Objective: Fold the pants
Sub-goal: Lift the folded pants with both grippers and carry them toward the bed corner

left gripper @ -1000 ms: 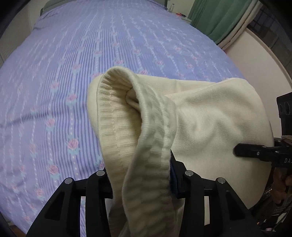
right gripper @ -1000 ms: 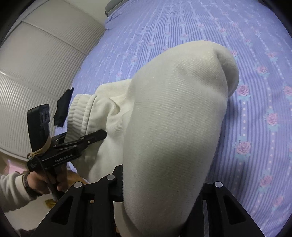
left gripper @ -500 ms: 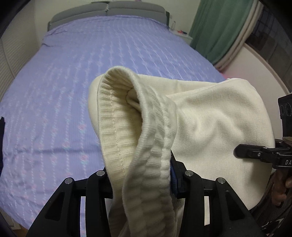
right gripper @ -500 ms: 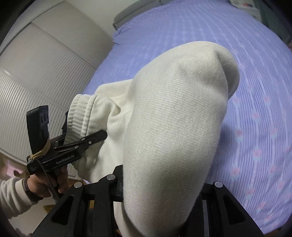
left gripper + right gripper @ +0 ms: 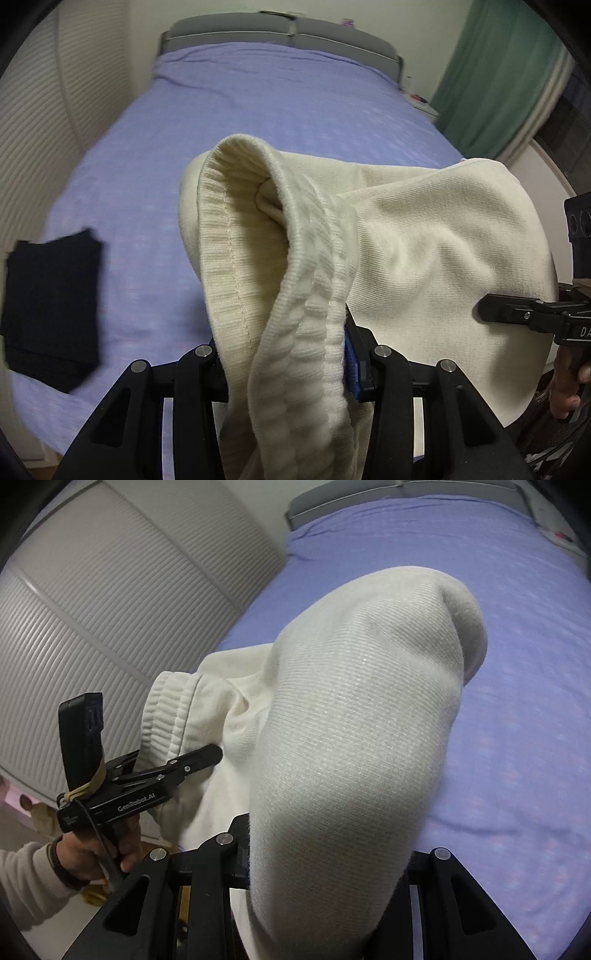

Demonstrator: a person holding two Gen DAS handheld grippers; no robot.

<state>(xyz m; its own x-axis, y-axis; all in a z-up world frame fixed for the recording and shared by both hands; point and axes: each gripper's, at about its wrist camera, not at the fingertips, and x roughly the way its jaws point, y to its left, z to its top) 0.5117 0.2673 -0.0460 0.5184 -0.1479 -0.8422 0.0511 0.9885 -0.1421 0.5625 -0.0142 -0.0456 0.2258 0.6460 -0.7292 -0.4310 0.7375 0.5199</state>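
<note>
The bed (image 5: pixel 258 122) fills the upper middle of both views, its purple sheet running away to a grey headboard. Held up in front of it, in the lower centre of each frame, are the cream pants (image 5: pixel 424 251), clear of the sheet as far as I can tell. The left hand-held gripper (image 5: pixel 288 365) pinches the ribbed waistband; the right hand-held gripper (image 5: pixel 325 853) pinches plain cloth, so the span between them lies left to right. How the legs hang is hidden. Both grips look equally near. A dark folded garment (image 5: pixel 51 306) lies at lower left.
</note>
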